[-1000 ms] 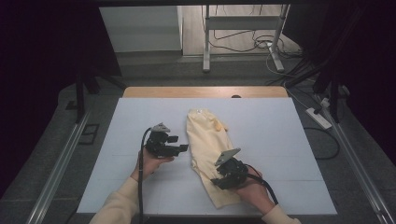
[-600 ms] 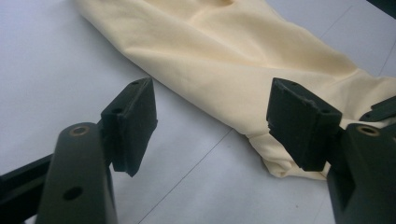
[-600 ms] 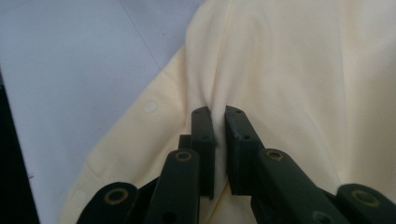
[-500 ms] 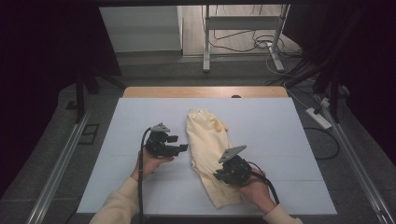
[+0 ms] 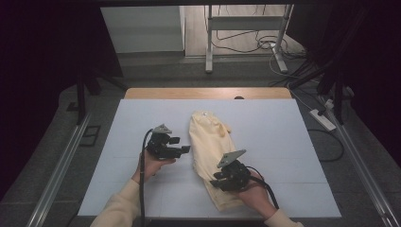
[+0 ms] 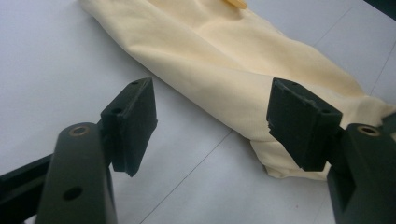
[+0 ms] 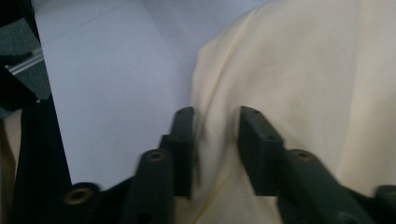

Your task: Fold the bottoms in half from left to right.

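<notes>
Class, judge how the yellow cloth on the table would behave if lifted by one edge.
The cloth would probably droop and unfold: it lies flat with soft folds. It looks thin, so likely light. The right tongs straddle a raised seam, so it likely bunches easily.

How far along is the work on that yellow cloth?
Done: the cloth lies on the white mat as a long narrow strip. In hand: the right gripper straddles a ridge near its near end, jaws just reopening. Left: the left gripper waits open beside it, holding nothing.

White table [image 5: 142,118], cream cloth [image 5: 208,142] lying on it
</notes>
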The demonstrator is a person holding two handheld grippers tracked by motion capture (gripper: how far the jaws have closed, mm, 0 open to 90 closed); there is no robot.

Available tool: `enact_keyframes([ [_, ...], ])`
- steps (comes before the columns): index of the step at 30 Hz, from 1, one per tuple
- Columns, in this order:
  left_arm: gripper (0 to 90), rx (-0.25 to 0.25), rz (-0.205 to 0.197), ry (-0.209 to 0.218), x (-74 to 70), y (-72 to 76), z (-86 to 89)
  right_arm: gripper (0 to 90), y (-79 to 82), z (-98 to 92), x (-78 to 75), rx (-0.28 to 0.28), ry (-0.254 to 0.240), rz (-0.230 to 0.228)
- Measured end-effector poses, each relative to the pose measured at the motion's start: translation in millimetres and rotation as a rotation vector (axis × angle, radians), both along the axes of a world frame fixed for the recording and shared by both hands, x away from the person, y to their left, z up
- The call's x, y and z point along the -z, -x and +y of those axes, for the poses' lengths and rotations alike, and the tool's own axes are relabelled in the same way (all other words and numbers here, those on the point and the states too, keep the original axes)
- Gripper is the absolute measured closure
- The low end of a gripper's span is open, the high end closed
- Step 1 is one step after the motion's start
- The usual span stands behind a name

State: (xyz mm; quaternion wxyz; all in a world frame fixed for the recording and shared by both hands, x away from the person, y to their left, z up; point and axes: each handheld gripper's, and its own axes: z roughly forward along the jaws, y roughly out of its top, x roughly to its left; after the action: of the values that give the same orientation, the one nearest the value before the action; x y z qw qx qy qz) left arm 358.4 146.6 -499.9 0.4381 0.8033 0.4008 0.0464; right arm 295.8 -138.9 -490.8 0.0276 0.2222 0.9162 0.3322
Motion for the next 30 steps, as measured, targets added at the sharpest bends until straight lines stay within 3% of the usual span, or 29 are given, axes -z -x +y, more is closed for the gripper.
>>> enact_keyframes([
  [6,31.9,0.004,0.0,-0.004,0.3,0.1,-1.1,43.5,-9.8,-15.9,-8.9,0.063,-0.056,-0.04],
  [12,31.8,0.007,-0.001,-0.003,0.3,0.1,-1.1,40.6,-22.7,-34.6,-8.7,0.157,-0.07,-0.064],
  [21,31.5,0.008,0.001,-0.004,0.6,0.4,-1.3,37.8,-34.6,-51.2,-3.1,0.236,-0.047,-0.052],
  [30,31.3,0.009,-0.003,-0.003,-1.1,0.7,-1.4,36.7,-35.8,-54.3,-0.3,0.254,-0.014,-0.046],
])
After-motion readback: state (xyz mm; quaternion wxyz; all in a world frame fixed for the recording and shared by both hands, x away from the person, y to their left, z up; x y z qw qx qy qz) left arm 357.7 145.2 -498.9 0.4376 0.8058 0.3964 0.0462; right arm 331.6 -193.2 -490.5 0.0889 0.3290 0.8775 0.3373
